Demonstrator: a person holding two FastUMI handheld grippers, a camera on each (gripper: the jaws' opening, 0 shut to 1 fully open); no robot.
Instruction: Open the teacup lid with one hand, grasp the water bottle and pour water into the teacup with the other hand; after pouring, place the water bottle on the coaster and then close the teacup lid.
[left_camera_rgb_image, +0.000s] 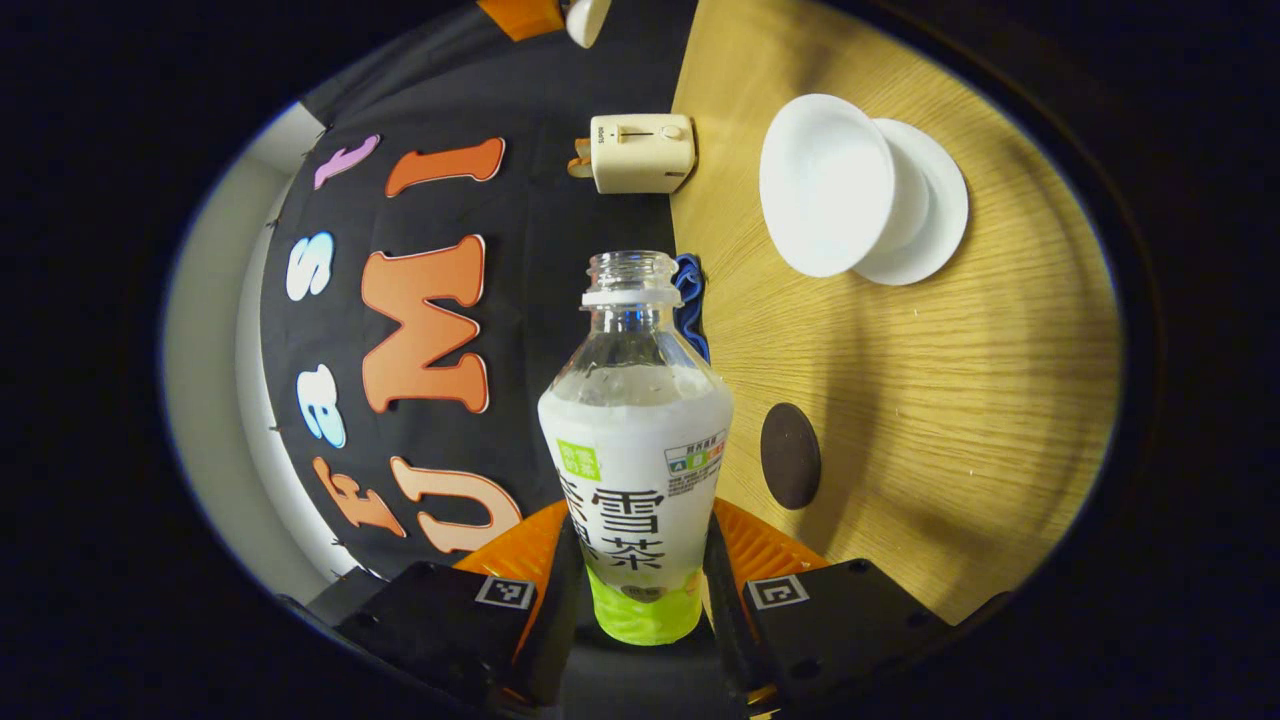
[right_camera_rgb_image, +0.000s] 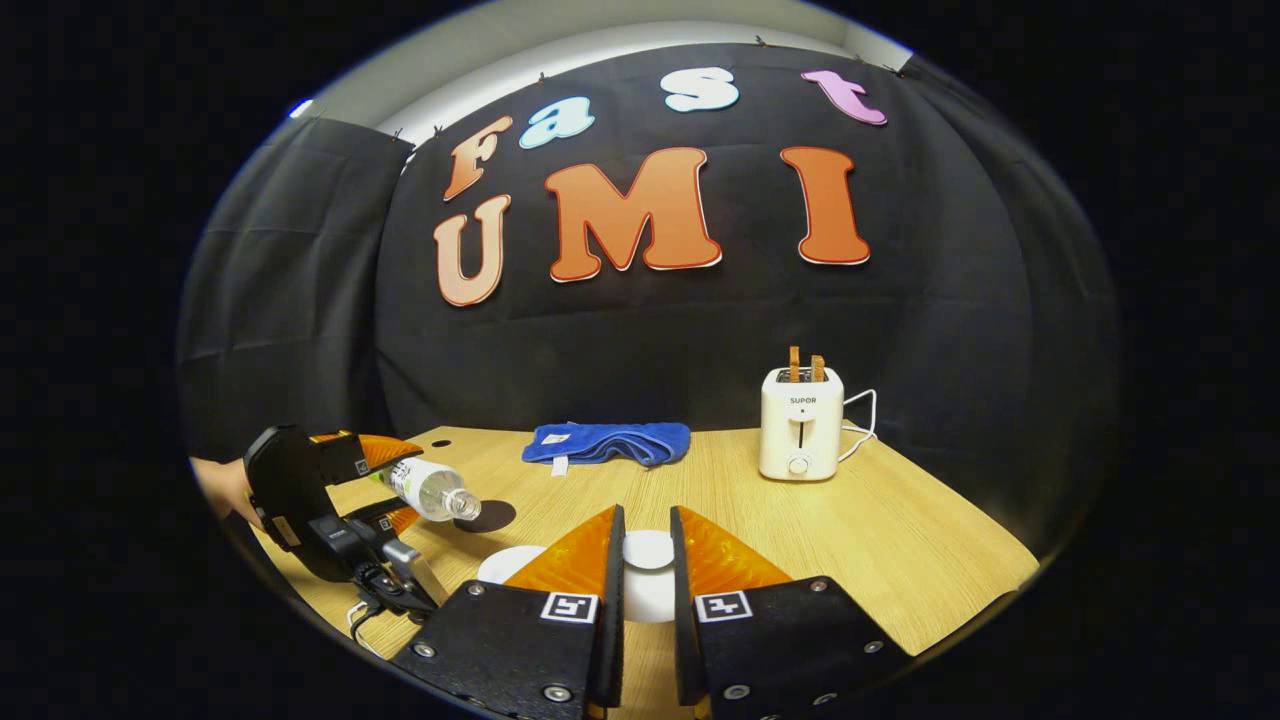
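Left claw (left_camera_rgb_image: 640, 590) was recorded clamped on a clear plastic water bottle (left_camera_rgb_image: 635, 440), uncapped and tipped toward the white porcelain teacup (left_camera_rgb_image: 835, 185) on its saucer. Right claw (right_camera_rgb_image: 645, 570) was recorded narrowed around a white round teacup lid (right_camera_rgb_image: 648, 550), lifted off. Lid removal was judged done; pouring appeared under way. Placement on the dark round coaster (left_camera_rgb_image: 790, 455) and re-lidding remained.

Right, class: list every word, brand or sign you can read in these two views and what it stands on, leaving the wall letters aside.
"SUPOR": front of the toaster.
Water bottle label: large characters partly hidden by the jaws, small print too fine to read.
Square markers on the left gripper and right gripper: coded patterns, no words.
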